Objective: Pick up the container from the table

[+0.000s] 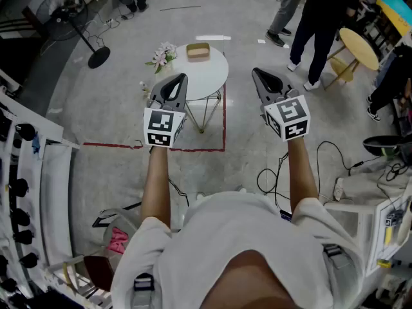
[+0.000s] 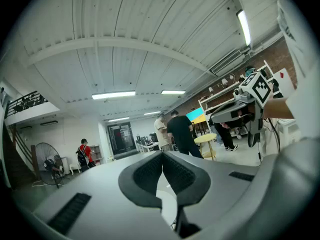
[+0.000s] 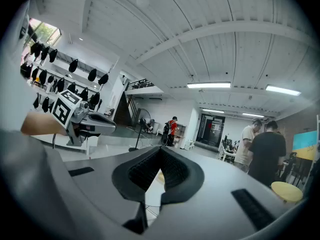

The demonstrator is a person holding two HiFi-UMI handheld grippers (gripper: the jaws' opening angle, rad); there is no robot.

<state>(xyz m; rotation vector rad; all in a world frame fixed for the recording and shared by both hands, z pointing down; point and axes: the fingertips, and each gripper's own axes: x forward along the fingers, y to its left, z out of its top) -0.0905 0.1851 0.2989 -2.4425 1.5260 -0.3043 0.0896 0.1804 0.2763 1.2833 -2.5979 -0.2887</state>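
Observation:
A shallow tan container (image 1: 197, 51) sits on a small round white table (image 1: 209, 76) ahead of me, next to a bunch of pink and white flowers (image 1: 162, 55). My left gripper (image 1: 183, 76) hovers at the table's near left edge, shut and empty. My right gripper (image 1: 255, 72) is held just off the table's right side, also shut with nothing in it. Both are short of the container and held about level. In the left gripper view the pads (image 2: 150, 171) meet over a sliver of the white table (image 2: 167, 204). In the right gripper view the pads (image 3: 175, 170) also touch.
Red tape lines (image 1: 193, 149) mark the floor below the table. A standing fan (image 1: 67, 8) is at the far left, people (image 1: 322, 18) and a yellow round table (image 1: 359, 47) at the far right. Cables (image 1: 277, 179) lie on the floor; a white rack (image 1: 38, 172) runs along my left.

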